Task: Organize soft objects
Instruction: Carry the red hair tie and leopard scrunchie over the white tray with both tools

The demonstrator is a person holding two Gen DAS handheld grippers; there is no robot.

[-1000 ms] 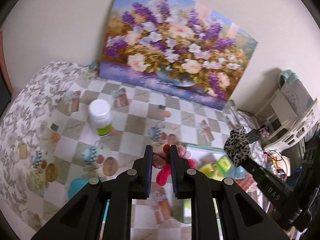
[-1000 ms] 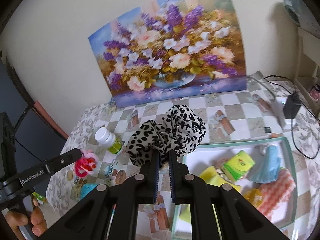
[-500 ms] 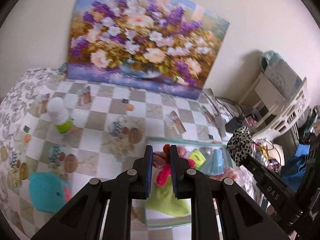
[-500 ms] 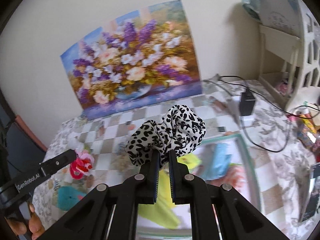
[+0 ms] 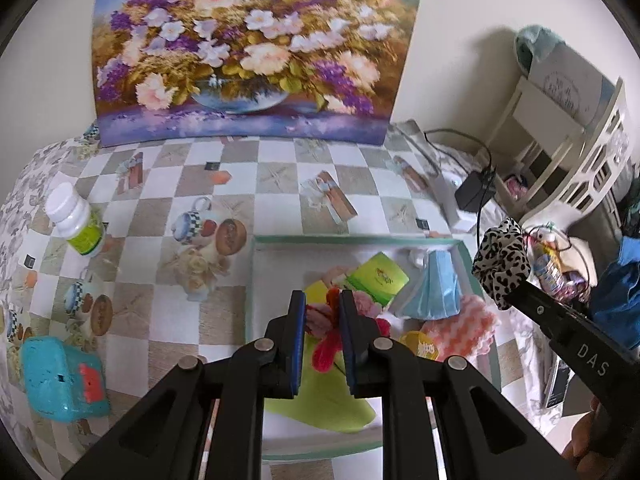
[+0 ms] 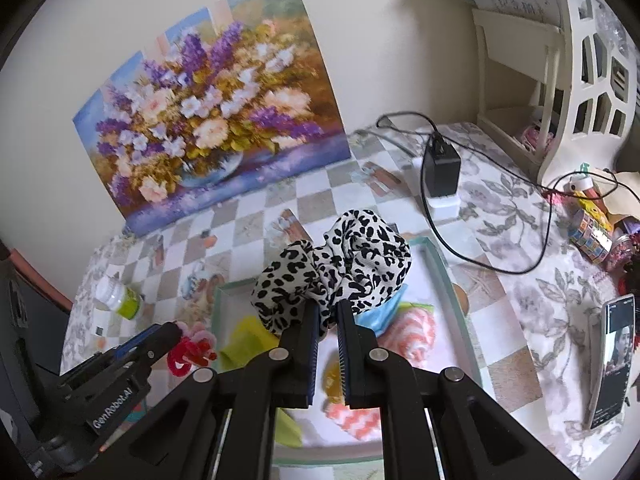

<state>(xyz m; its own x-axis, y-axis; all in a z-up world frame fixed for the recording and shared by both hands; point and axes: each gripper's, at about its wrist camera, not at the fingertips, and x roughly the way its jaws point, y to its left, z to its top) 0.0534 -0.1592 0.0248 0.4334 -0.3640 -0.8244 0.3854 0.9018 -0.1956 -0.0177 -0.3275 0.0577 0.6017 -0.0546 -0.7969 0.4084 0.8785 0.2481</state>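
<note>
Leopard-print fabric first: our right hand-held gripper (image 6: 328, 326) is clamped narrow on the scrunchie (image 6: 336, 264), holding it in the air above the green-rimmed tray (image 6: 440, 264). Our left hand-held gripper (image 5: 322, 312) is likewise closed down on a red and pink fuzzy flower (image 5: 330, 336), also over the tray, near its front-left part. Neither item touches the tray contents as far as we can tell. Inside the tray we already see several soft things: a yellow-green cloth (image 5: 320, 396), a blue face mask (image 5: 434, 292), an orange-and-white zigzag sponge cloth (image 5: 476, 326), a green tissue pack (image 5: 378, 278) & a small yellow item we can't identify, partly hidden. So we judge the job well along: most soft objs are collected, two more are in hand and not yet released. Left on the desk (image 5: 280, 196) outside the tray: a white bottle w/ green label (image 5: 76, 220), which looks hard and prob. stays put, and a teal squishy-looking toy (image 5: 60, 376), which may be the last soft piece to collect; we can't be sure of its material. Charger, cables, phone on the right side look unrelated to the task.
</note>
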